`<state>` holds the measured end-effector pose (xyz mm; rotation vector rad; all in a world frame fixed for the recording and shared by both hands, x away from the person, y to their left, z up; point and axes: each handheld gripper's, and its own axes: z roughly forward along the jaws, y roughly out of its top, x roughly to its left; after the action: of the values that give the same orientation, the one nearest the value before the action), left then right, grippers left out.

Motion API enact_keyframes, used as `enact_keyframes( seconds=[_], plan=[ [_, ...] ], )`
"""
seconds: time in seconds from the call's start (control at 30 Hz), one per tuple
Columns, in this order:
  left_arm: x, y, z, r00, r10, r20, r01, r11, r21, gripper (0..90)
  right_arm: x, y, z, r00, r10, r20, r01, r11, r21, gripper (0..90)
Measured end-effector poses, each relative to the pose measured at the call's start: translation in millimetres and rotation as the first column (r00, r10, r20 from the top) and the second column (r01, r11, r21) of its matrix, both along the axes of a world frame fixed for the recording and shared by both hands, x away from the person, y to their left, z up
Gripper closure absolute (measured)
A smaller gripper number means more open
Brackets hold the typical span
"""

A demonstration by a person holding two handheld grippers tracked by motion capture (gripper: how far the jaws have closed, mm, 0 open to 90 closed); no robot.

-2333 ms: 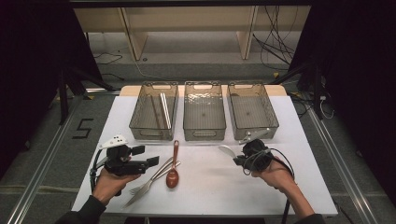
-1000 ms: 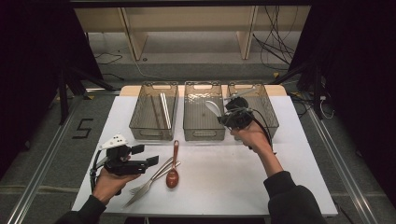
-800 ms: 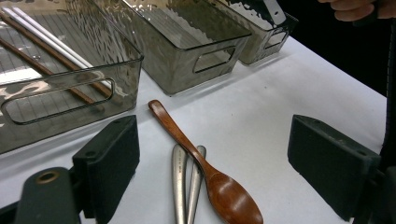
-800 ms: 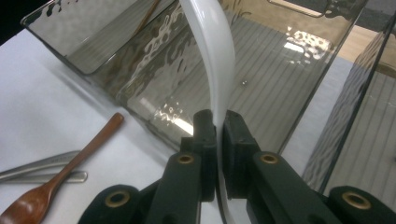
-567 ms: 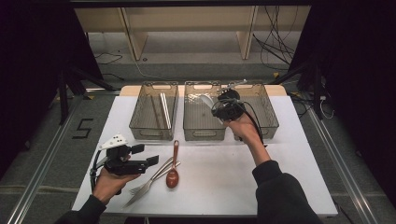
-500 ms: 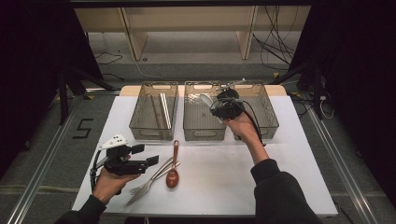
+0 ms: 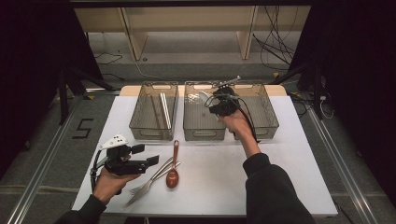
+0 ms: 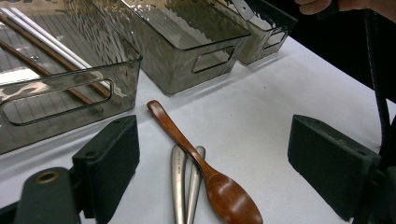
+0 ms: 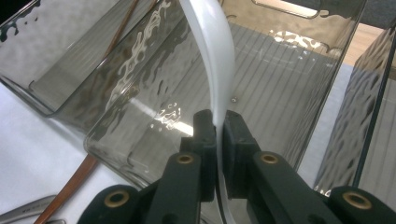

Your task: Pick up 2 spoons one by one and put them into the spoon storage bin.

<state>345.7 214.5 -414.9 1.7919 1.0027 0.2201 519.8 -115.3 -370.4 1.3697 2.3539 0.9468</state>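
Observation:
My right gripper (image 7: 214,101) is shut on the handle of a white plastic spoon (image 7: 202,96) and holds it above the middle bin (image 7: 201,135). In the right gripper view the pads (image 9: 233,135) pinch the white spoon (image 9: 215,56), whose bowl end curves up over that bin's floor (image 9: 280,84). My left gripper (image 7: 145,155) rests low on the white table at the front left, open, with nothing between its pads. A wooden spoon (image 8: 187,144) and two metal handles (image 8: 181,186) lie just ahead of my left gripper (image 8: 219,158).
Three smoky clear bins stand in a row at the back of the table: the left bin (image 7: 154,135) holds chopsticks (image 7: 163,109), and the right bin (image 7: 268,126) stands beside my right hand. Metal forks (image 7: 149,182) lie next to the wooden spoon (image 7: 173,163).
My right hand has carried the white spoon up from the table's front right and then leftward, from over the right bin to over the middle bin. The left gripper has stayed put.

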Motion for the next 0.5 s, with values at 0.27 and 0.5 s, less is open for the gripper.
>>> enact_keyframes(
  seconds=[0.27, 0.5],
  plan=[
    [0.0, 0.1, 0.1, 1.0000, -0.004, 0.000, 0.004, 1.0000, 0.006, 16.4, 6.2, 0.4, -6.7, 0.9998, -0.014, -0.015, 0.014, 1.000, 0.002, 74.6],
    [0.2, 0.1, -0.2, 1.0000, -0.002, -0.003, 0.002, 0.9999, 0.010, 16.4, 2.0, -2.6, -3.2, 0.9996, -0.001, -0.028, 0.001, 1.000, 0.014, 54.5]
  ],
)
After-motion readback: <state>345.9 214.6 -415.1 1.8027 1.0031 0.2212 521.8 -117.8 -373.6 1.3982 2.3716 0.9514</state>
